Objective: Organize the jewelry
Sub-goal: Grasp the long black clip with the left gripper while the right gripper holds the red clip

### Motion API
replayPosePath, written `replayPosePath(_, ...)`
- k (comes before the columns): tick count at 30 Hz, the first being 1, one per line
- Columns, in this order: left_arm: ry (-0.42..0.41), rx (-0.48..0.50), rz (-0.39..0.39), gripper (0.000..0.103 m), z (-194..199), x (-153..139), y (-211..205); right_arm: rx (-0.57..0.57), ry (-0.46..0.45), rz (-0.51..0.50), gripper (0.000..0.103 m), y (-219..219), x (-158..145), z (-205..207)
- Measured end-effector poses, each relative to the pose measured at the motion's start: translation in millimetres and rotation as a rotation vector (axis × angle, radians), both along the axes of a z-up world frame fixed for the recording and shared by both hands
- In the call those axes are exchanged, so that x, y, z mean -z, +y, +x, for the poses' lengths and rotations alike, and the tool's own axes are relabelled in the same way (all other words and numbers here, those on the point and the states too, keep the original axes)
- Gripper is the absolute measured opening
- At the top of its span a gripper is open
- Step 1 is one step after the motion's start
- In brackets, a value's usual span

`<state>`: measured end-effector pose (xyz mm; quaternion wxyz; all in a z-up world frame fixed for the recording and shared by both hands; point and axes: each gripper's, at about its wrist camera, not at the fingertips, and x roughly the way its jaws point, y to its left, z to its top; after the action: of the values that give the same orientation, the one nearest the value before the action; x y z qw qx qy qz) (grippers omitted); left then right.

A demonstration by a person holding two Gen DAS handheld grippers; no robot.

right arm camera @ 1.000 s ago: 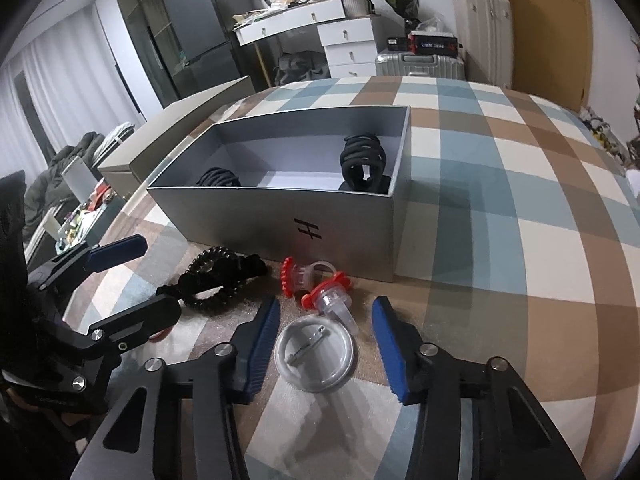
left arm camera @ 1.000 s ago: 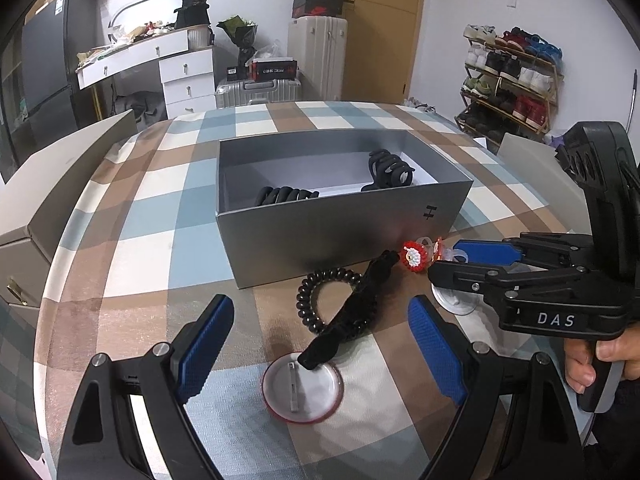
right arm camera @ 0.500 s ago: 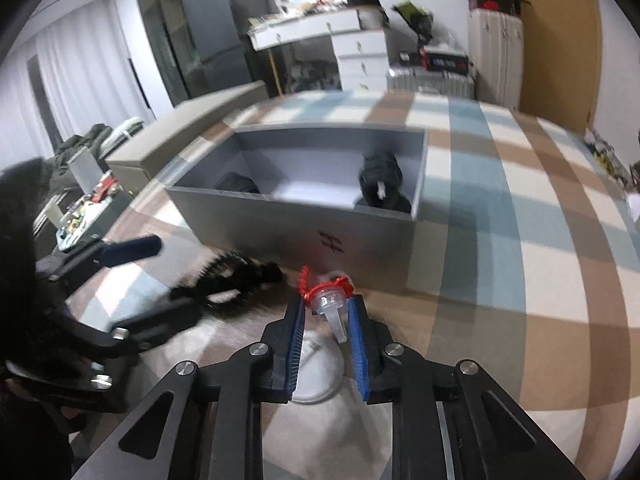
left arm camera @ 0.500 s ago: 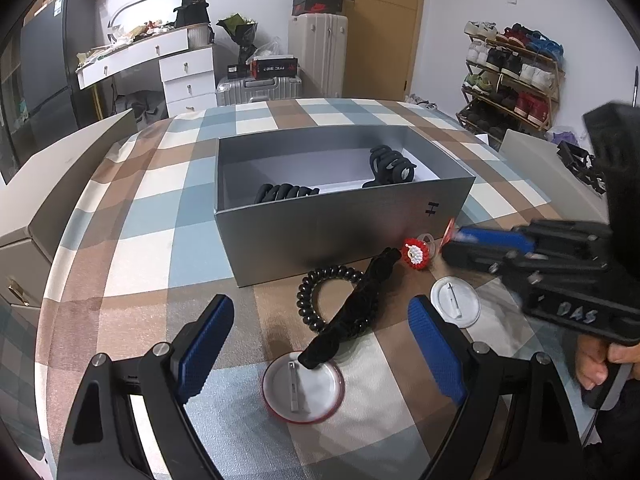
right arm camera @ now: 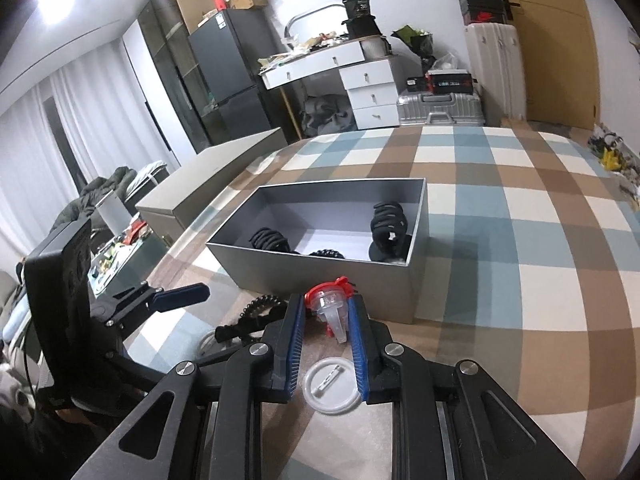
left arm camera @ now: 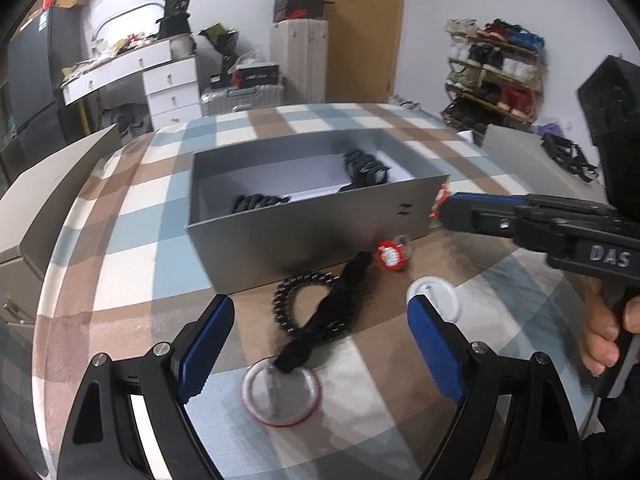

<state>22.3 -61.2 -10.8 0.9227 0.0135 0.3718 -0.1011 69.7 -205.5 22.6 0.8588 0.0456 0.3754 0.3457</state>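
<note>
Checks of blue, brown and cream cover the surface (right arm camera: 520, 216) I am working over. On my left, the left claw (left arm camera: 320, 344) hangs with its blue pads wide apart and nothing between them; below it lie a red-rimmed round badge (left arm camera: 280, 396), a black beaded bracelet (left arm camera: 304, 300) and a long black hair tie (left arm camera: 332, 312) draped across both. Just beyond them stands the grey box (right arm camera: 320, 276), open-topped, with a black hair claw clip (right arm camera: 388, 226) upright near its right end and a second black clip (right arm camera: 270, 240) lying toward its left end. In front of the box's right corner, a small red-and-white ring piece (left arm camera: 390, 255) rests on the surface beside a white round badge (left arm camera: 434, 300). On my right, the right claw (right arm camera: 326, 320) is clamped on a clear, red-trimmed clip (right arm camera: 330, 308), held off the surface in front of the box wall. I can see fingers of the hand (left arm camera: 608, 336) gripping that tool's handle.
</note>
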Motion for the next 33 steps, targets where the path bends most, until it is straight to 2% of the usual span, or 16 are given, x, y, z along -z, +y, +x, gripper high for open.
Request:
replayPosePath(2,-0.009,0.018,0.014,0.073,1,-1,-4,-0.001,-0.001,-0.001,0.021,-1,0,-1)
replayPosePath(9,0.021,0.054,0.068,0.045,9,4,-13,0.000,-0.002,-0.002,0.021,-2,1,0)
replayPosePath(11,0.035,0.055,0.074,0.026,10,6,-13,0.001,-0.001,0.001,0.021,-3,1,-1)
replayPosePath(15,0.041,0.057,0.092,0.015,10,6,-14,0.001,0.006,-0.001,0.021,-3,2,0)
replayPosePath(18,0.031,0.067,0.113,0.013,7,6,-16,0.001,0.005,0.005,0.021,-4,1,0)
replayPosePath(19,0.027,0.074,0.116,0.008,6,5,-16,0.001,0.006,0.005,0.021,-4,2,0)
replayPosePath(33,-0.020,0.078,0.051,0.008,-1,-11,-10,0.007,-0.001,0.028,0.021,-7,-3,-2)
